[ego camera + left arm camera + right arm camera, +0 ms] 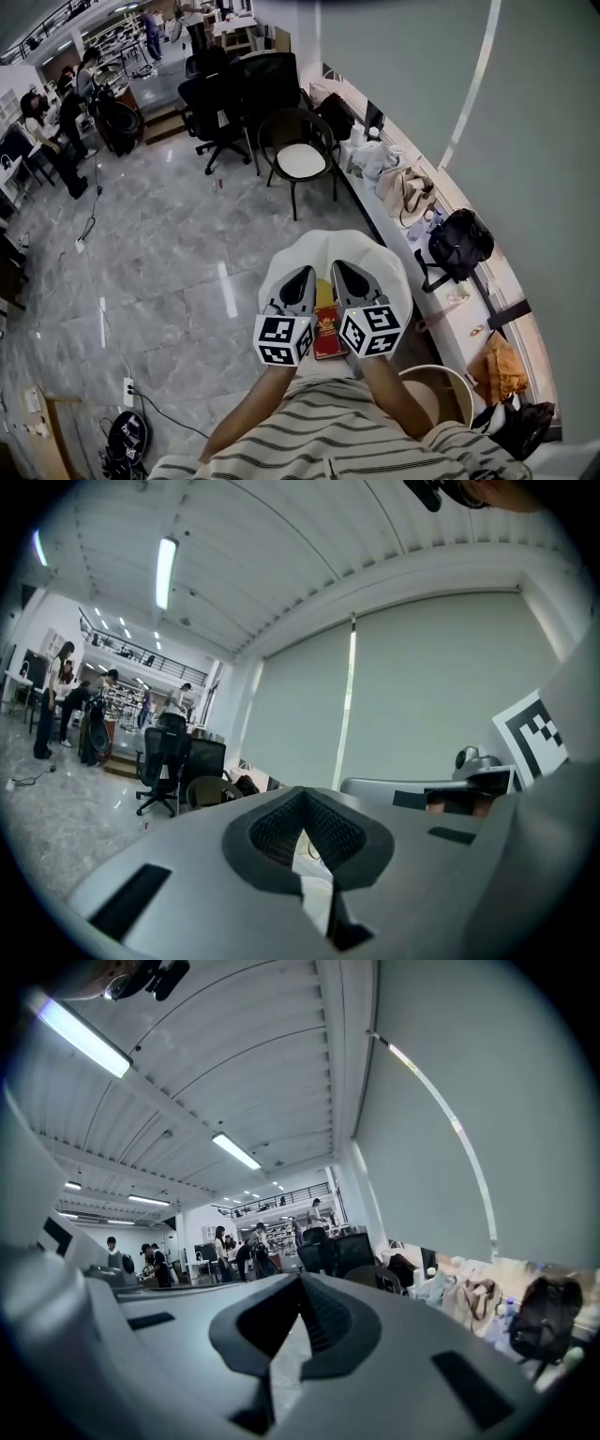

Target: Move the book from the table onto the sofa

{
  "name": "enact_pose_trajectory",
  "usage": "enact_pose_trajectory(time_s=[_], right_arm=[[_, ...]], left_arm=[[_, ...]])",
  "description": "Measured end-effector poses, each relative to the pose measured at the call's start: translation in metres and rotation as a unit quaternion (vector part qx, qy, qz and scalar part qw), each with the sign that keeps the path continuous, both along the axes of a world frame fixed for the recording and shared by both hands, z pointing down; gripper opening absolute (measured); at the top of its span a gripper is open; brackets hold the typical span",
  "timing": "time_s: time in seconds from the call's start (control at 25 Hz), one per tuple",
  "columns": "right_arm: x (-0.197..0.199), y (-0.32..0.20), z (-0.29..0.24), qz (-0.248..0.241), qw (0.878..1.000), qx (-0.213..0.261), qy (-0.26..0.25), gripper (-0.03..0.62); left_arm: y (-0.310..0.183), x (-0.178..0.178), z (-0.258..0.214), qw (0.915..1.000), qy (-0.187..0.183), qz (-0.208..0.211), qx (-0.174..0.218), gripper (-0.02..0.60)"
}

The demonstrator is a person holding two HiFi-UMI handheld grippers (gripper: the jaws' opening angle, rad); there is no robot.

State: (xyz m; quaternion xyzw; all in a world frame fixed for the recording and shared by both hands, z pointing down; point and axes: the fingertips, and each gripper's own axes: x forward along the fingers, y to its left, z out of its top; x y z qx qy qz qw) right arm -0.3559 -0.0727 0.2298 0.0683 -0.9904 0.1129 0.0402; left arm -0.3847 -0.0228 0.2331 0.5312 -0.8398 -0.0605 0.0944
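A red book [326, 336] lies on the round white table [380, 261] just in front of the person, seen in the head view in the gap between the two grippers, with something yellow [323, 292] beyond it. Both grippers are held side by side above the table, pointing level and away from the person. The left gripper [305, 275] is shut and empty, left of the book; its jaws [302, 794] meet with nothing between them. The right gripper [343, 270] is shut and empty too, right of the book, as the right gripper view [300, 1281] confirms. No sofa is in view.
A dark chair with a white seat [302, 161] stands beyond the table, with black office chairs [220, 103] behind it. A long ledge [469, 300] under the window at right holds bags and a black backpack [459, 242]. A tan round seat [441, 386] is at lower right. People stand far left.
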Motion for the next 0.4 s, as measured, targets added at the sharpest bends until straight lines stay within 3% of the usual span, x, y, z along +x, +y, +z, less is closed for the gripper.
enact_pose_trajectory(time_s=[0.4], right_arm=[[-0.0004,-0.0015,-0.0001,0.002,1.0,0.006,0.002,0.014]], left_arm=[[-0.0004,-0.0032,-0.0022,1.0,-0.008,-0.001,-0.001,0.005]])
